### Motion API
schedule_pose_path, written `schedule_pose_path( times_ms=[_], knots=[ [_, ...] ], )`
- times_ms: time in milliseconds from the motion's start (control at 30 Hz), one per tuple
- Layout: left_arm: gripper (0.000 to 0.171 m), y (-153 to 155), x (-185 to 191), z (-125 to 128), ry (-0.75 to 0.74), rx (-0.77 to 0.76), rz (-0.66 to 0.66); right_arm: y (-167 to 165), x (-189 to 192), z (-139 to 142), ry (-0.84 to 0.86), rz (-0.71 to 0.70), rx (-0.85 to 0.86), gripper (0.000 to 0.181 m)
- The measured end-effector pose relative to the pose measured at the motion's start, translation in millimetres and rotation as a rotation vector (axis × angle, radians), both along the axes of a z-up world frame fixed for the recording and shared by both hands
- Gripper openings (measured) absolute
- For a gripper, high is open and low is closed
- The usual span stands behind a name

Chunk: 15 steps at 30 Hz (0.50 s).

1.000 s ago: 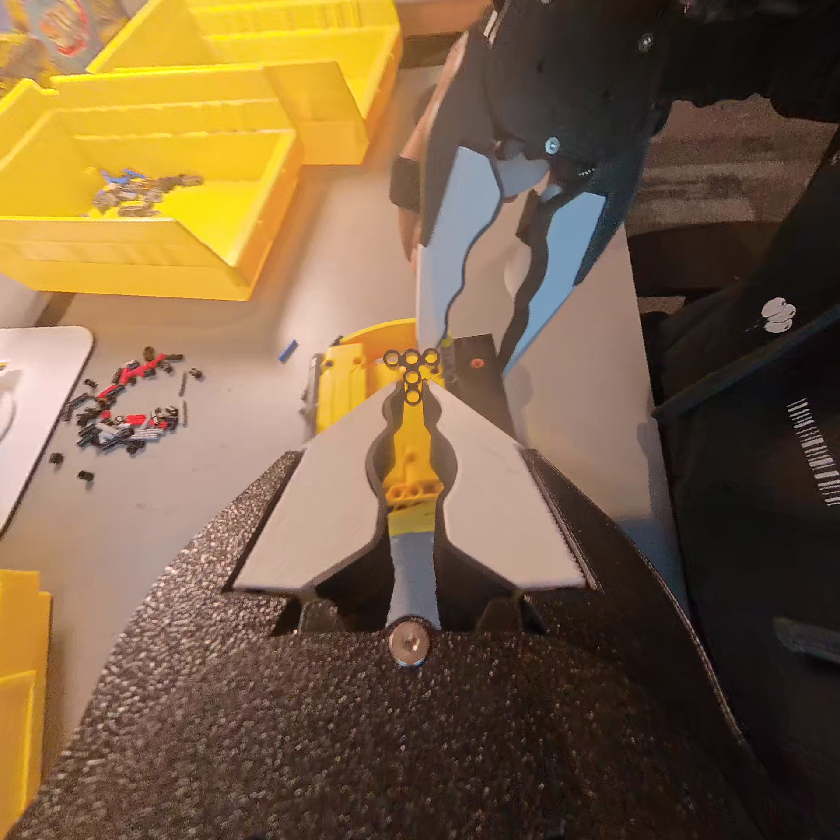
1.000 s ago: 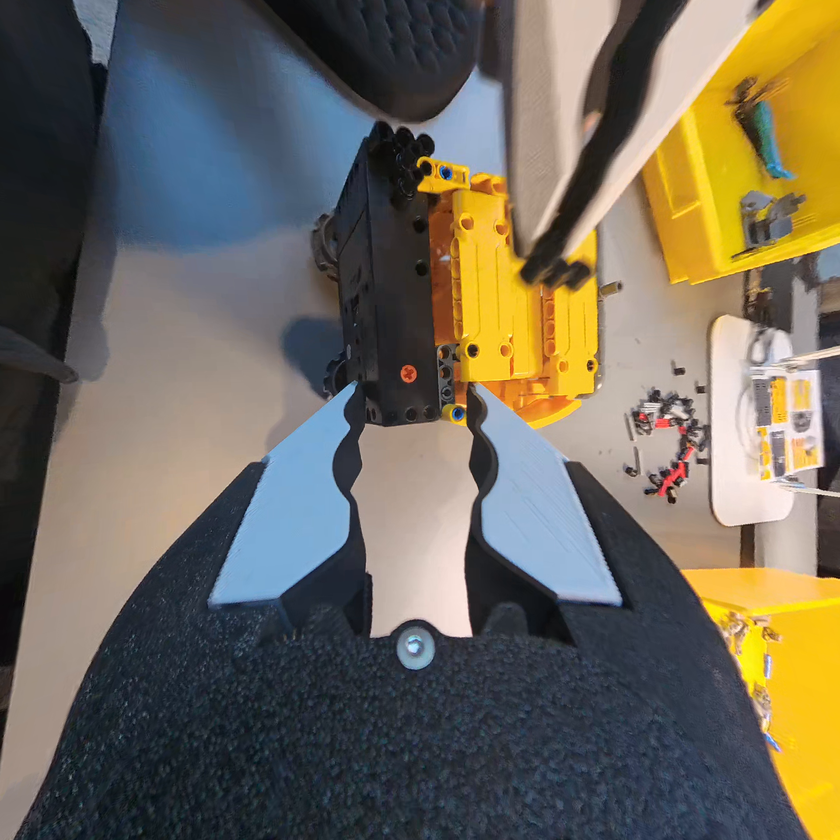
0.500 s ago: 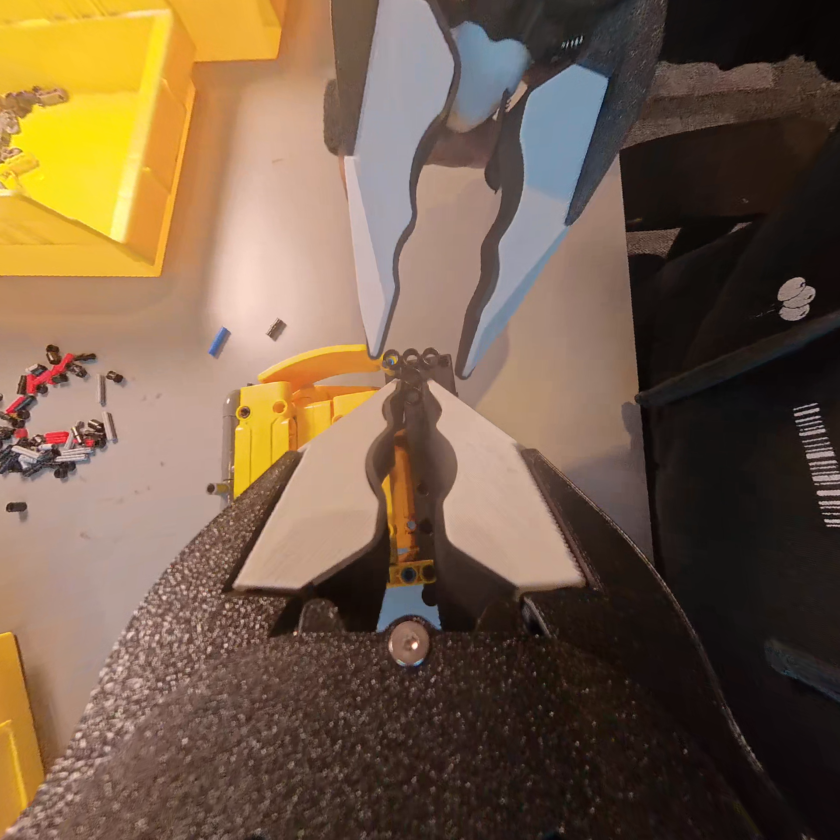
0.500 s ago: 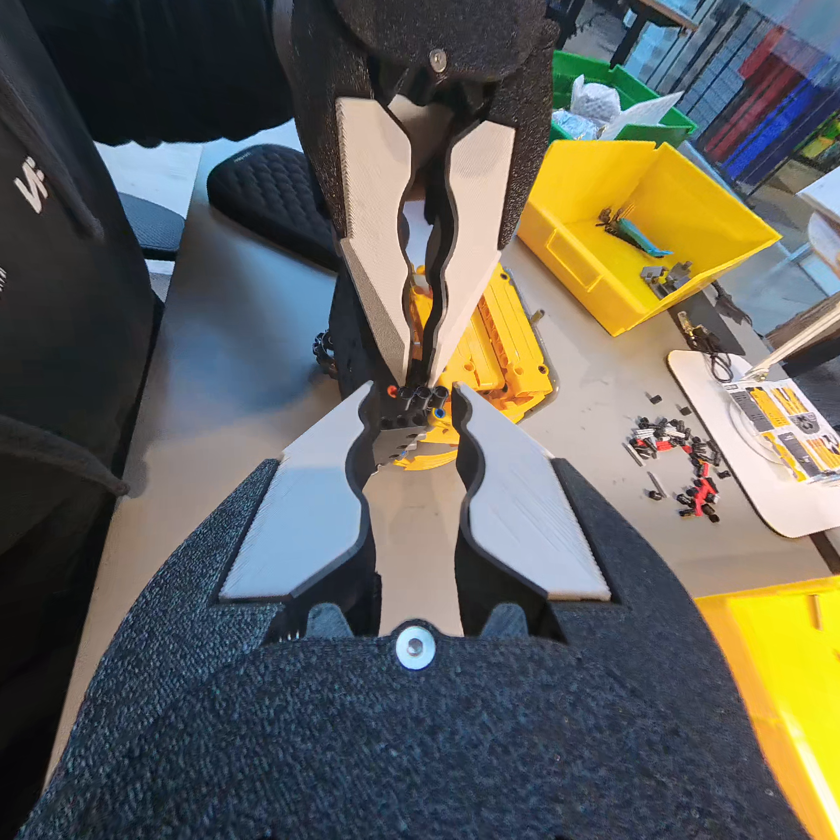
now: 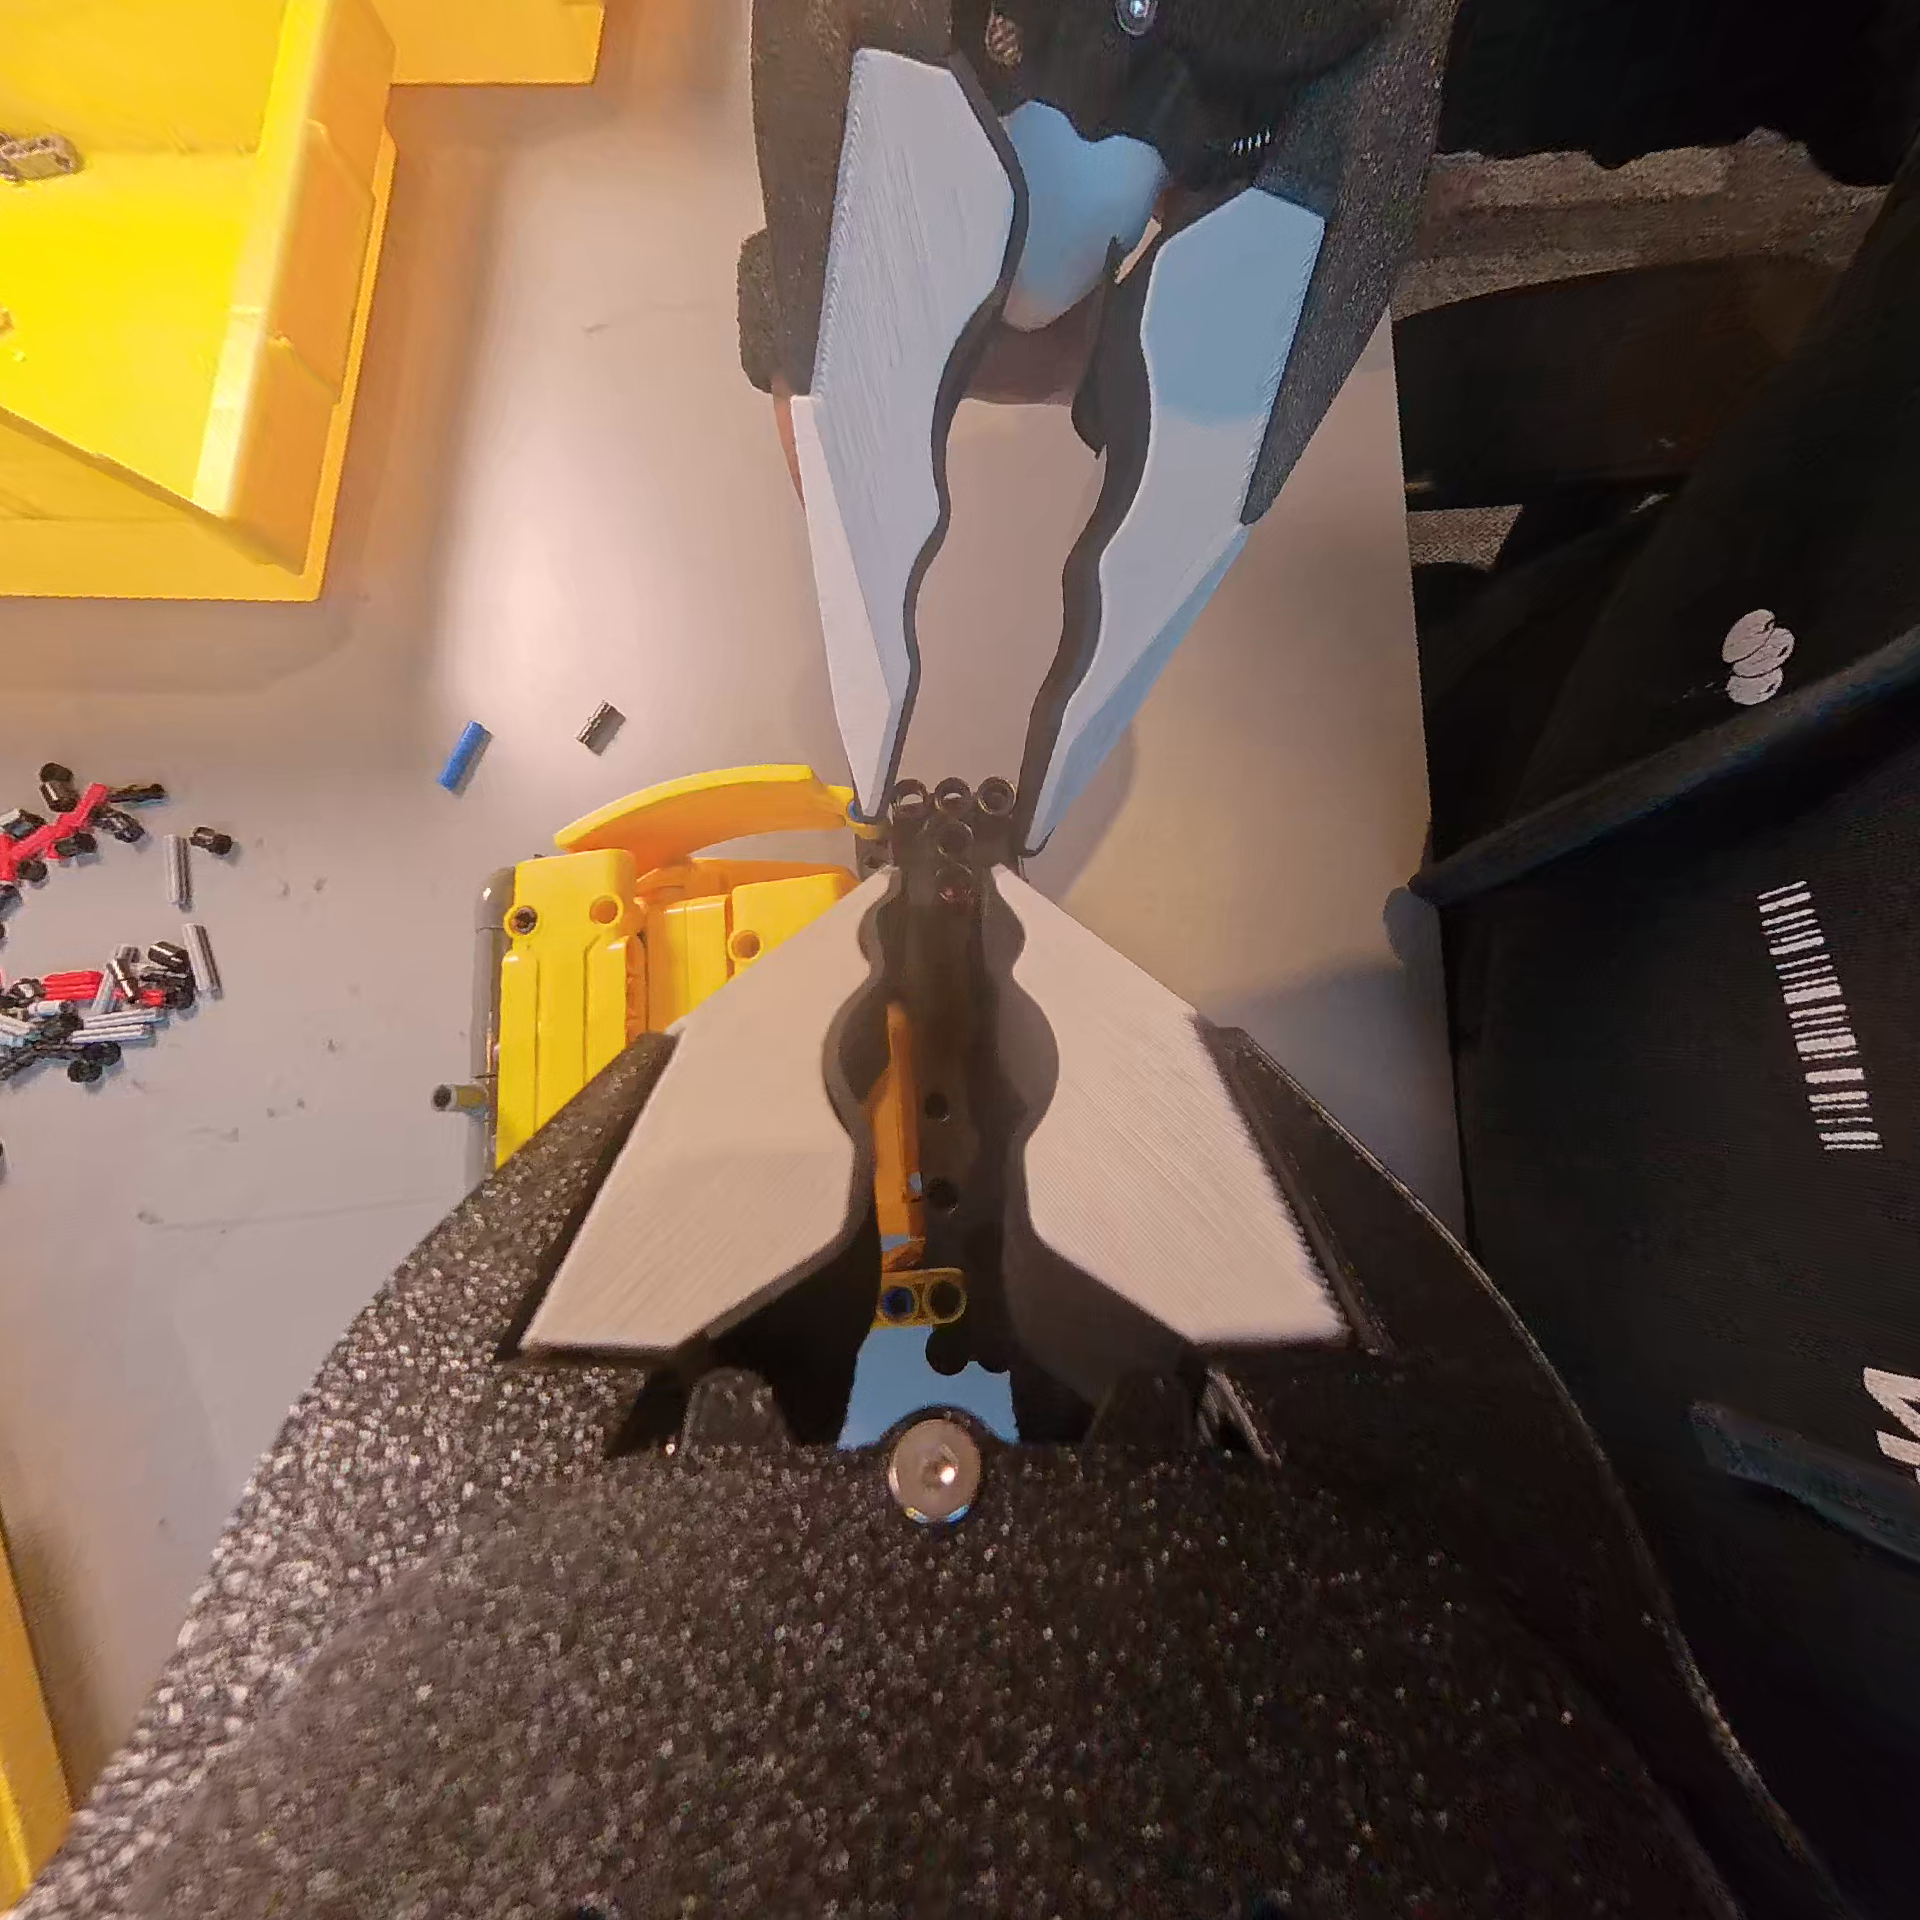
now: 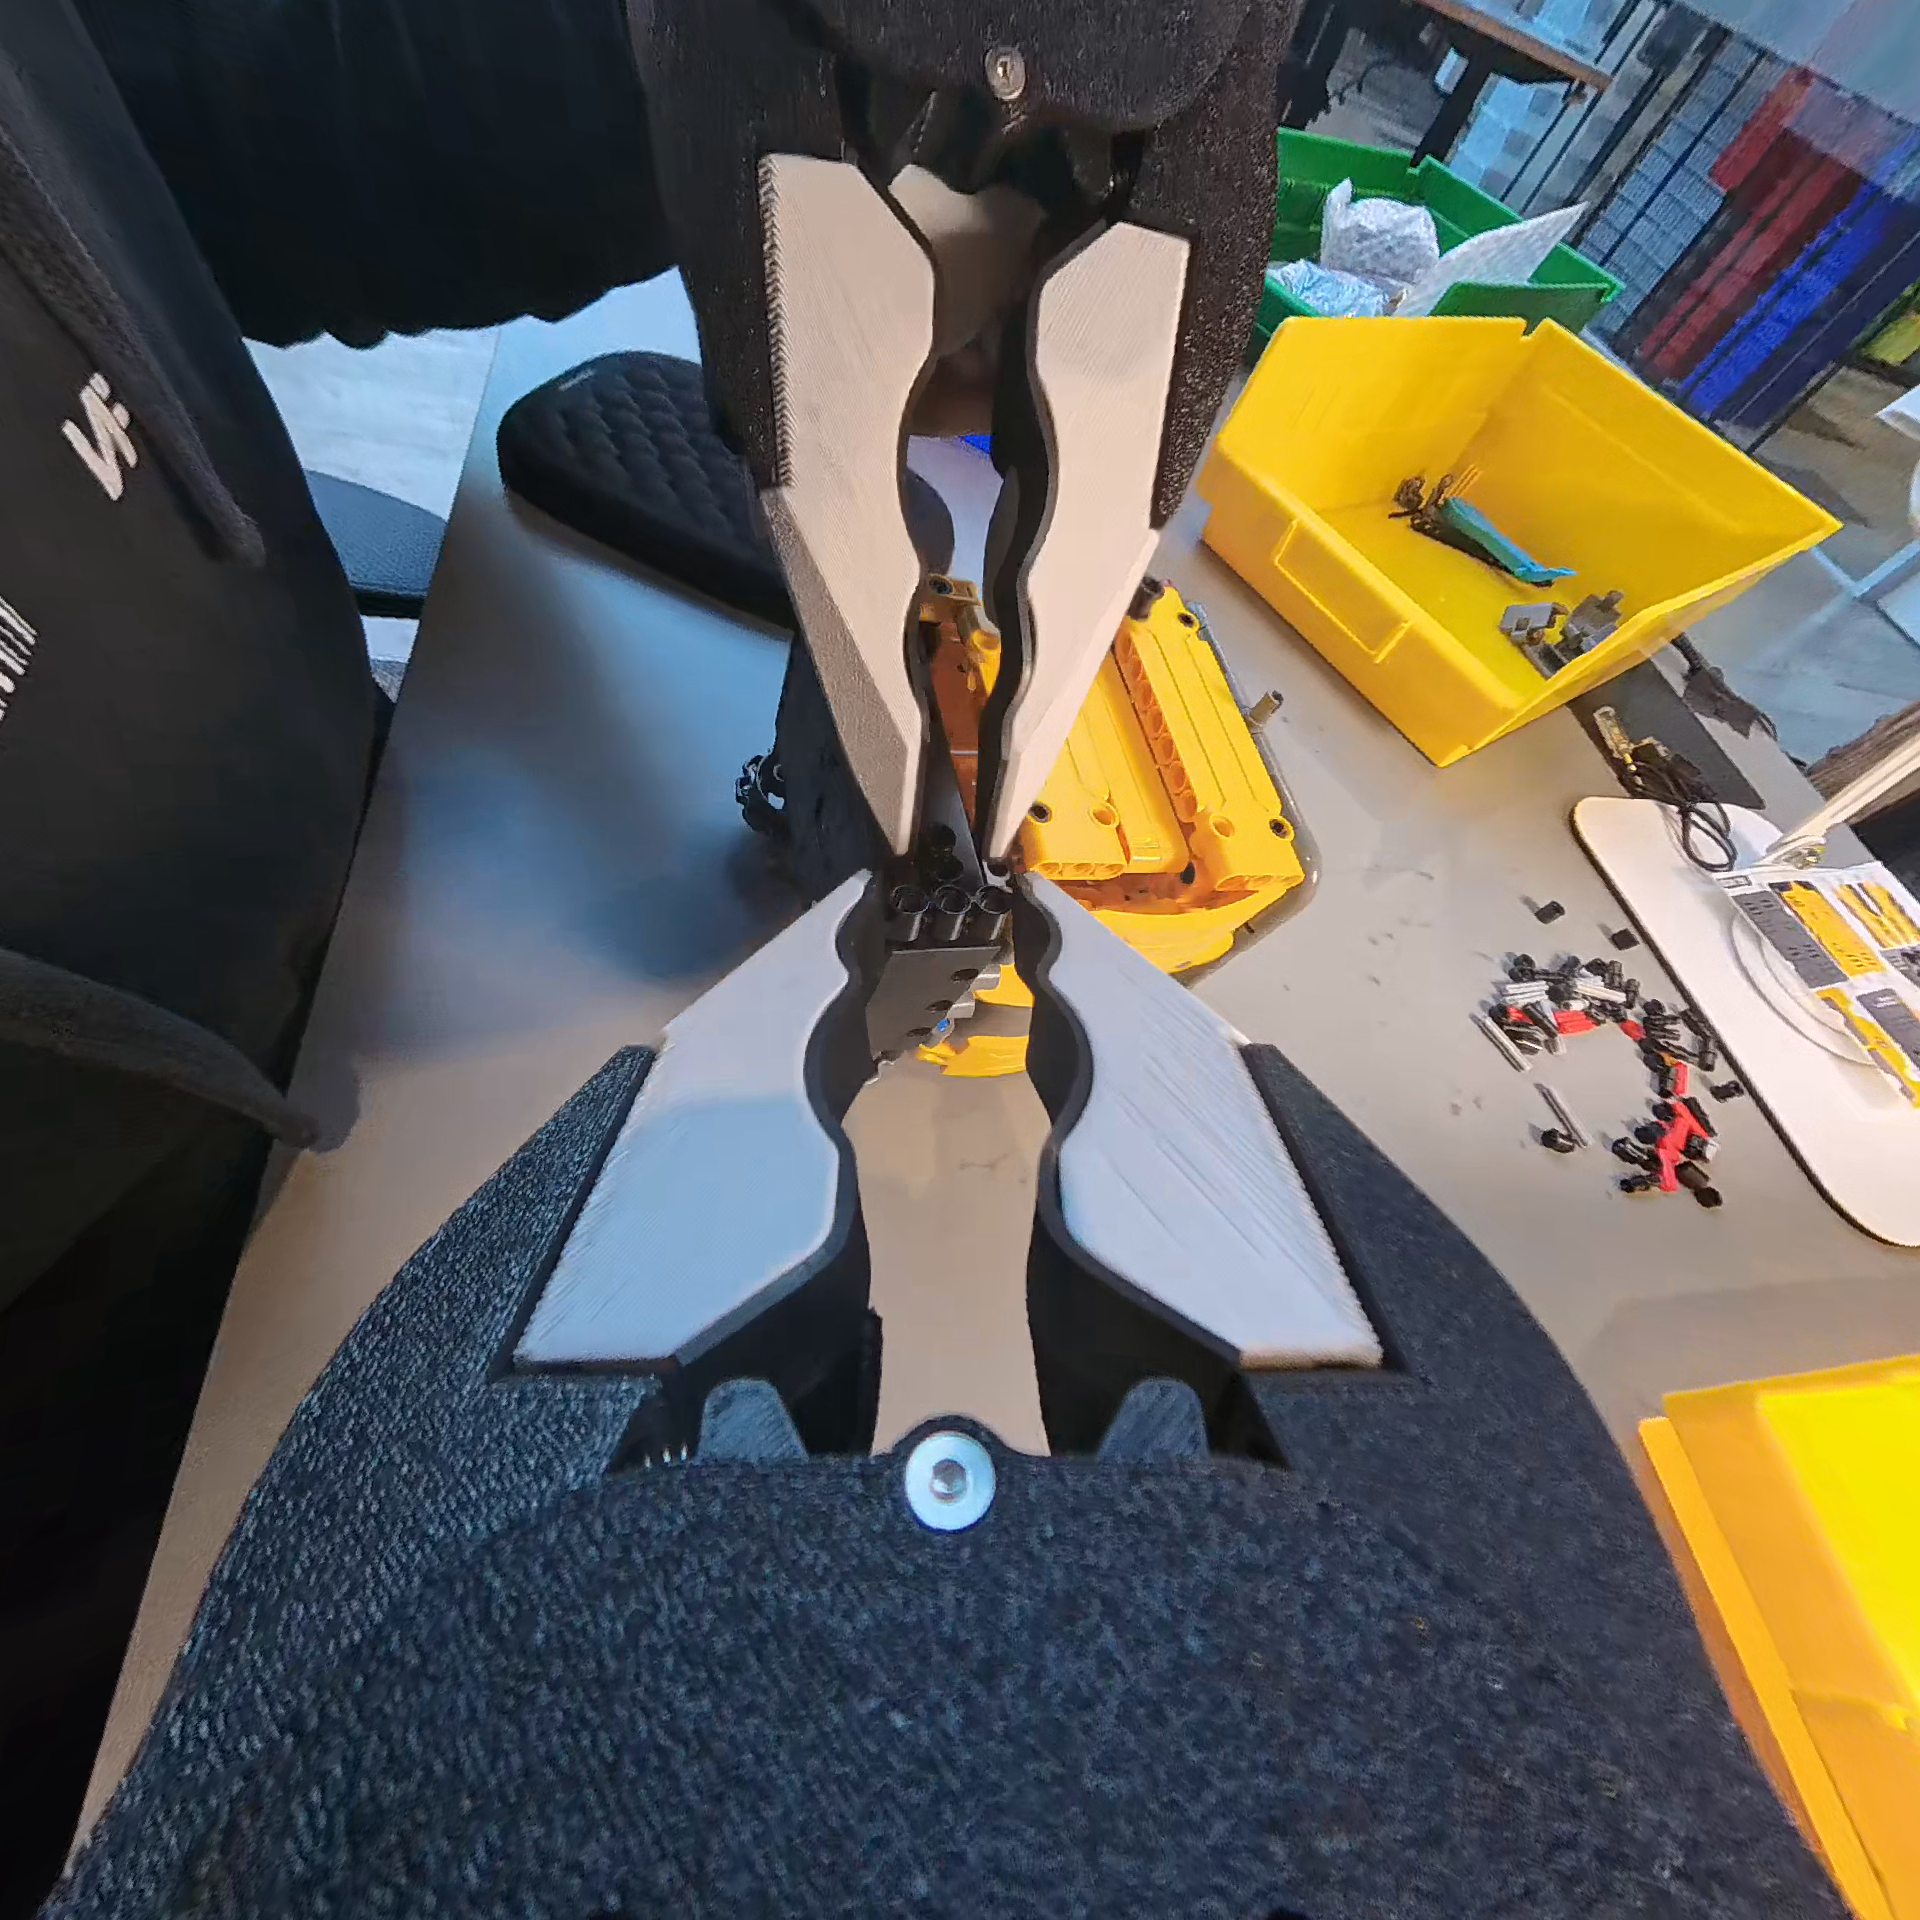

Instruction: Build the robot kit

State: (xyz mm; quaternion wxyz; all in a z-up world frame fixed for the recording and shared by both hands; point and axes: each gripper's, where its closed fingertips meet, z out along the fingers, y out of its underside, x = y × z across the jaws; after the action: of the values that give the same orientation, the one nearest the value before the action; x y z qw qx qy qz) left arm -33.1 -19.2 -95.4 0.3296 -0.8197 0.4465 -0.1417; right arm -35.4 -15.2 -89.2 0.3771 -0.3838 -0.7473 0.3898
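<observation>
A black T-shaped beam with round holes (image 5: 951, 800) stands at the end of a yellow and black brick model (image 5: 582, 987) on the grey table. My left gripper (image 5: 943, 883) has its tips on either side of the beam's stem. In the right wrist view (image 6: 951, 852) a thin gap shows beside the stem, so it counts as open. My right gripper (image 6: 943, 883) comes from the opposite side and is shut on the ends of the beam's three-hole crossbar (image 6: 951, 902). It also shows in the left wrist view (image 5: 961, 816). The model (image 6: 1164, 790) lies just behind.
Yellow bins (image 5: 208, 312) (image 6: 1455, 540) hold a few parts. Loose small pins lie on the table (image 5: 94, 987) (image 6: 1600, 1049), with a blue pin (image 5: 462, 753). A white board with a leaflet (image 6: 1766, 987), a black padded rest (image 6: 623, 478) and a person in black (image 6: 156, 623) are close by. My two grippers' fingertips are within a few centimetres of each other.
My right gripper has narrowed onto the beam's crossbar. My left gripper, which held the stem tightly, has widened a little. Both grippers met tip to tip over the model's black end.
</observation>
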Motion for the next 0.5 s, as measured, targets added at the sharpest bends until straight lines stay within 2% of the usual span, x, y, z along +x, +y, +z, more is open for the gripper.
schedule_pose_path(
  times_ms=[367, 500],
  knots=[
    [0.005, -0.1, -0.8, -1.1, 0.016, 0.003, -0.012, 0.9, 0.1, 0.8, 0.022, -0.002, -0.001, 0.028],
    [0.005, 0.0, 0.8, -2.3, 0.021, -0.004, -0.017, -0.4, 5.4, 10.8, 0.054, 0.016, -0.036, 0.026]
  ],
)
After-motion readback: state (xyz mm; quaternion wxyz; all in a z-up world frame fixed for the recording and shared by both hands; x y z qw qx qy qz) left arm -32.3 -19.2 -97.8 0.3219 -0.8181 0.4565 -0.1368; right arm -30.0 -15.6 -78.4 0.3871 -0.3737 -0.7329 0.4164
